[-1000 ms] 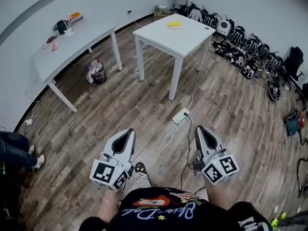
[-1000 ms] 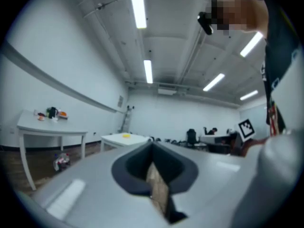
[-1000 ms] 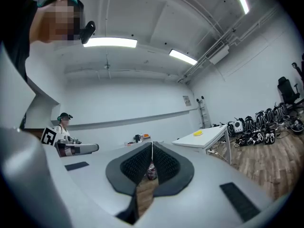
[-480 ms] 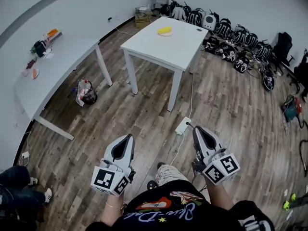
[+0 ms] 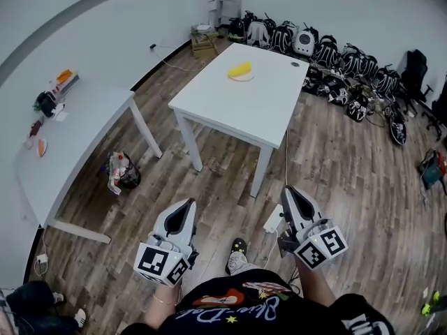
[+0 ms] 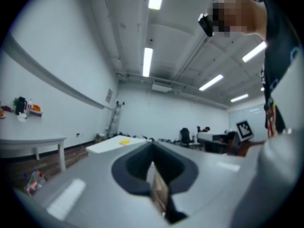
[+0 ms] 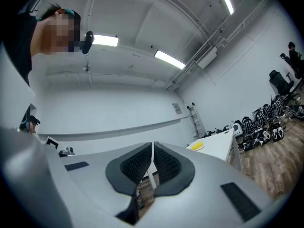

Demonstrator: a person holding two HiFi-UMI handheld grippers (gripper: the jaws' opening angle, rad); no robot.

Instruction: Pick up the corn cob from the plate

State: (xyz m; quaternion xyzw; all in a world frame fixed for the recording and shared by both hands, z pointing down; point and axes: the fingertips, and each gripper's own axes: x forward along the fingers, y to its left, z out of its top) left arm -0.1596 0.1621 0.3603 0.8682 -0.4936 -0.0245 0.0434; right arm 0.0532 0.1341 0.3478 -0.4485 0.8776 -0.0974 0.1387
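Wooden floor (image 5: pixel 328 166) separates me from the white table (image 5: pixel 265 110), where the yellow corn cob (image 5: pixel 239 69) lies on a round white plate (image 5: pixel 246 77), well ahead, long axis across my path. My left hand-held gripper (image 5: pixel 187 205) and right hand-held gripper (image 5: pixel 290 191) are both closed, empty, and about equally far.

Head view: from the person's head, steeply down and forward; left hand-held gripper (image 5: pixel 187 208) and right hand-held gripper (image 5: pixel 290 192) close below, white worktop (image 5: pixel 237 103) well ahead.
Left gripper view: low, along its jaws; worktop far off.
Right gripper view: low, along its jaws; worktop far off at right.
Shared: the white worktop.
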